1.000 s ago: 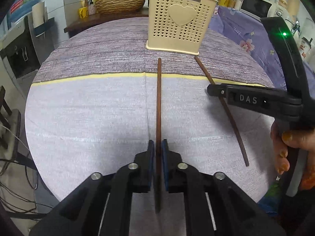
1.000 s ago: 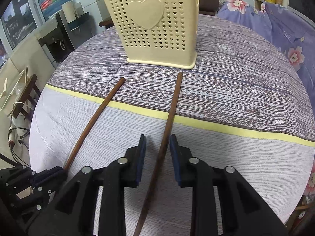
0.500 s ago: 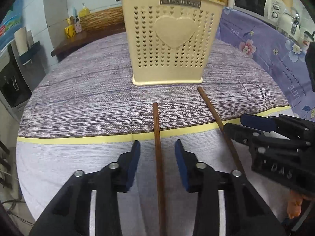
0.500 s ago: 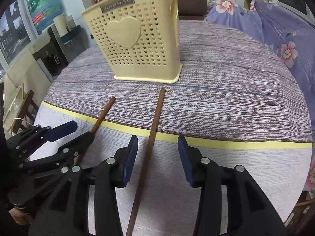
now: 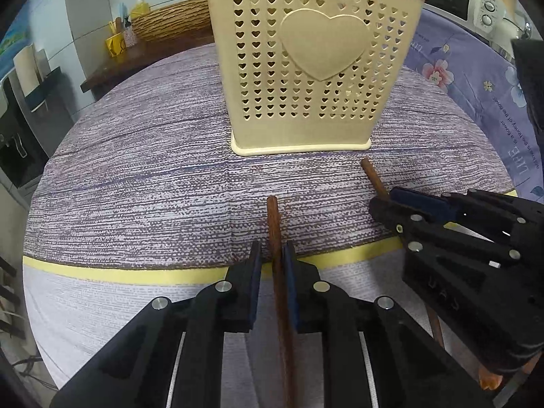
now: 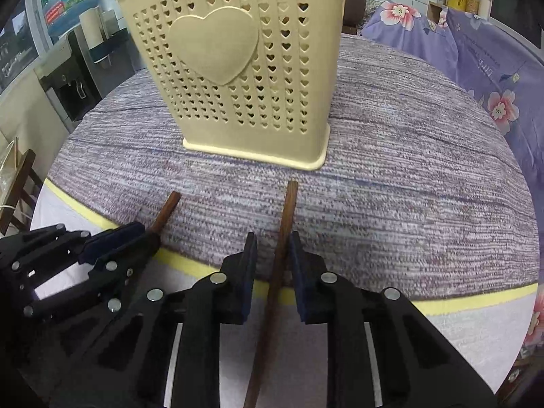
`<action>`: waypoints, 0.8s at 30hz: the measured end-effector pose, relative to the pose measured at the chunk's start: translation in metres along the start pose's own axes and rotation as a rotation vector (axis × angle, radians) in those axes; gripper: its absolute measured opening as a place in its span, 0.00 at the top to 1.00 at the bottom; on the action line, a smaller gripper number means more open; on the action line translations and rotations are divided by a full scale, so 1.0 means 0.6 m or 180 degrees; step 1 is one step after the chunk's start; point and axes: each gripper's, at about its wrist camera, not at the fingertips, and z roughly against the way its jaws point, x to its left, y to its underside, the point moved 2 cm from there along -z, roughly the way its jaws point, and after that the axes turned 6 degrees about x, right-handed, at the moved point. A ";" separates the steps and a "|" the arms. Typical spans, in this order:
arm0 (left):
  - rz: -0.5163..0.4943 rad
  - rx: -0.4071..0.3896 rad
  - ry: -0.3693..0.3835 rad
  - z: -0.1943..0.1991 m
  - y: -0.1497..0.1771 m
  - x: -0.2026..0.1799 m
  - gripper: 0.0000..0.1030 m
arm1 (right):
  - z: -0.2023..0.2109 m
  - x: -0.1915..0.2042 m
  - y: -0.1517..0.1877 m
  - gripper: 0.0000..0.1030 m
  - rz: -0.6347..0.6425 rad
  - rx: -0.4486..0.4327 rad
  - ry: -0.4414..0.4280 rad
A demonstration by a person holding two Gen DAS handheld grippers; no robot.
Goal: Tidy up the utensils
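Your left gripper (image 5: 273,255) nearly pinches one dark-brown wooden chopstick (image 5: 274,224). Your right gripper (image 6: 272,248) straddles the other chopstick (image 6: 287,210), jaws apart. Both point at the cream heart-holed holder (image 5: 306,68).

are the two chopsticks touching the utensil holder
Apart. The right wrist view shows tablecloth between the holder's base and the tips of both the left chopstick and the right chopstick.

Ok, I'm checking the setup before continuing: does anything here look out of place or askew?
Only two brown chopsticks lying loose on the tablecloth before the upright cream holder; each lies between a gripper's fingers. Nothing spilled or damaged.
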 end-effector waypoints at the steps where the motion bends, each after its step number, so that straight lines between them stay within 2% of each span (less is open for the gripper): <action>1: 0.0008 -0.0001 -0.0010 -0.001 -0.002 0.001 0.86 | -0.002 0.002 -0.003 0.84 0.0014 -0.0002 0.0033; 3: -0.0004 -0.0012 -0.0052 -0.002 -0.003 -0.002 0.86 | -0.005 0.004 -0.006 0.90 0.0037 -0.0026 0.0094; 8: -0.0026 -0.0038 -0.0125 -0.002 -0.008 -0.008 0.91 | -0.004 0.001 -0.006 0.91 -0.0030 -0.0060 -0.0064; 14: 0.0103 -0.0040 0.0057 0.002 -0.010 -0.002 0.92 | 0.026 -0.001 0.006 0.92 -0.0075 -0.0238 -0.0349; 20: 0.0231 -0.0333 0.0198 0.075 -0.014 0.013 0.92 | 0.104 -0.010 0.016 0.92 -0.0114 -0.0528 -0.0670; 24: 0.0414 -0.0679 0.0383 0.160 -0.019 0.033 0.92 | 0.178 -0.036 0.017 0.92 -0.0141 -0.0800 -0.0881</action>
